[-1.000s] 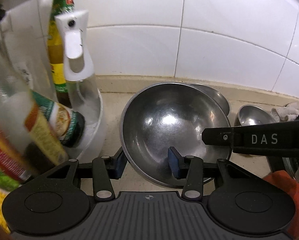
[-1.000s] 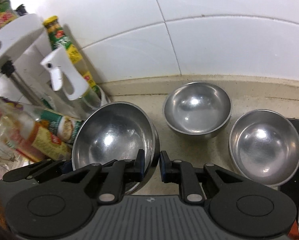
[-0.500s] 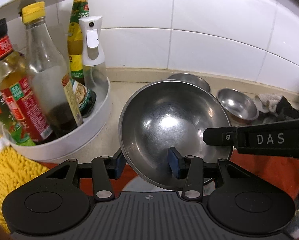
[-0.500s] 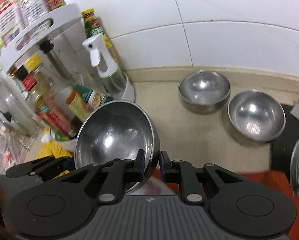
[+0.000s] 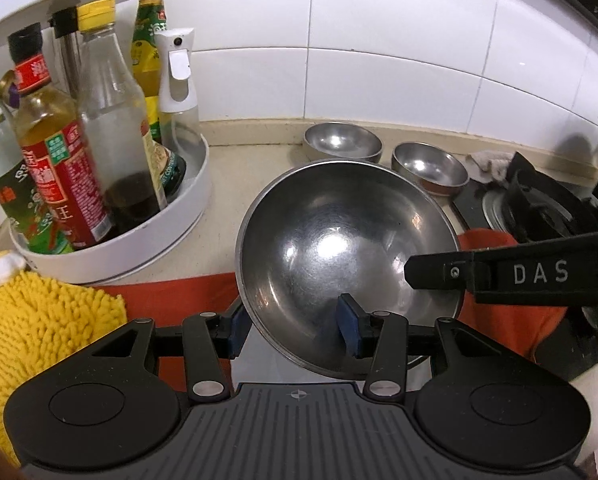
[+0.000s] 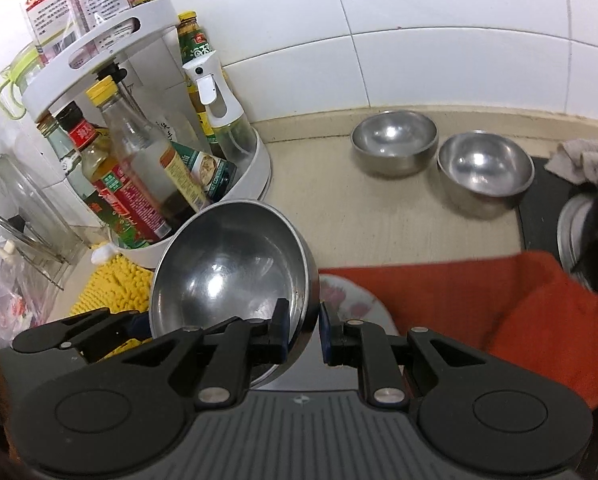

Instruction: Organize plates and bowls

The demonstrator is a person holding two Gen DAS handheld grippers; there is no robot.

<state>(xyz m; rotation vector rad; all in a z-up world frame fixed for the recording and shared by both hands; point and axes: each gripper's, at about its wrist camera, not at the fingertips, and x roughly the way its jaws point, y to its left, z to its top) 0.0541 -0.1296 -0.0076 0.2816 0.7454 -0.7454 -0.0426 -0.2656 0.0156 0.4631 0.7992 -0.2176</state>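
Observation:
A large steel bowl (image 5: pixel 347 240) is held in the air between both grippers, tilted toward me. My left gripper (image 5: pixel 291 326) straddles the bowl's left rim; its jaws stand wide, one pad inside, one outside. My right gripper (image 6: pixel 303 330) is shut on the bowl's (image 6: pixel 227 272) right rim. Two smaller steel bowls (image 6: pixel 393 140) (image 6: pixel 485 170) stand side by side on the counter near the wall. They also show in the left wrist view (image 5: pixel 342 142) (image 5: pixel 429 168). A floral plate (image 6: pixel 349 300) lies under the held bowl.
A white round rack (image 5: pixel 111 236) of sauce bottles stands at the left. A yellow mat (image 5: pixel 39 320) lies in front of it. An orange cloth (image 6: pixel 479 304) covers the near counter. A gas stove (image 5: pixel 539 204) and a grey rag (image 6: pixel 579 160) are at the right.
Both grippers have drawn back from the wall with the large bowl. The two small bowls and the rack now look farther away, and the orange cloth and plate have come into view below.

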